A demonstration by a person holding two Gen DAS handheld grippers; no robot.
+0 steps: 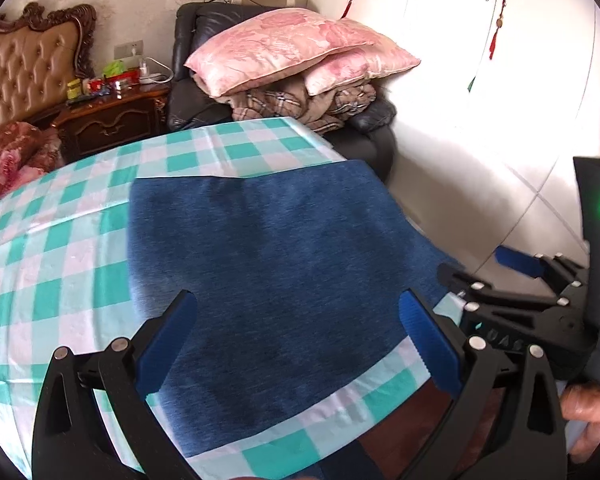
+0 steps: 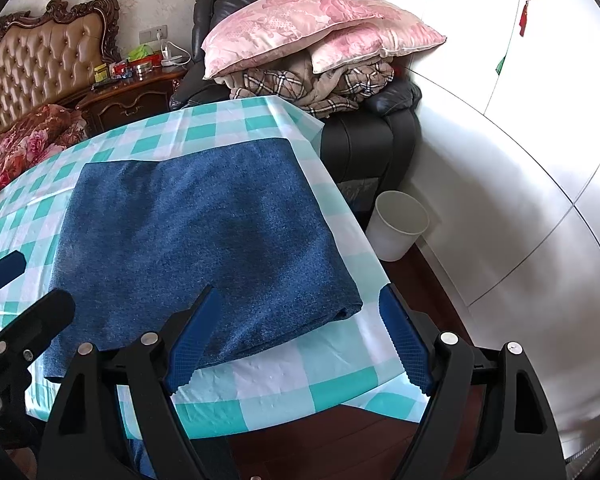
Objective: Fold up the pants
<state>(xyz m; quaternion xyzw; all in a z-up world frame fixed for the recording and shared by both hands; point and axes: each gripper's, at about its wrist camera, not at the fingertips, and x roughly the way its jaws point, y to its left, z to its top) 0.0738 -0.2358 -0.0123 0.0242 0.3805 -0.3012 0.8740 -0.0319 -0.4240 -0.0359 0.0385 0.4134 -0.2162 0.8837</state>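
Checked worktop (image 2: 260, 384) carries the pants (image 2: 196, 240), lying as a neat blue rectangle. Both grippers, left (image 1: 296, 344) and right (image 2: 300, 336), hover with fingers wide, holding nothing. Folding looks nearly done; any further fold needs a near-edge grasp.

Bright daylight, glare washing out the wardrobe (image 1: 480, 92) (worst in left view), fisheye-bent edges, slight blur.
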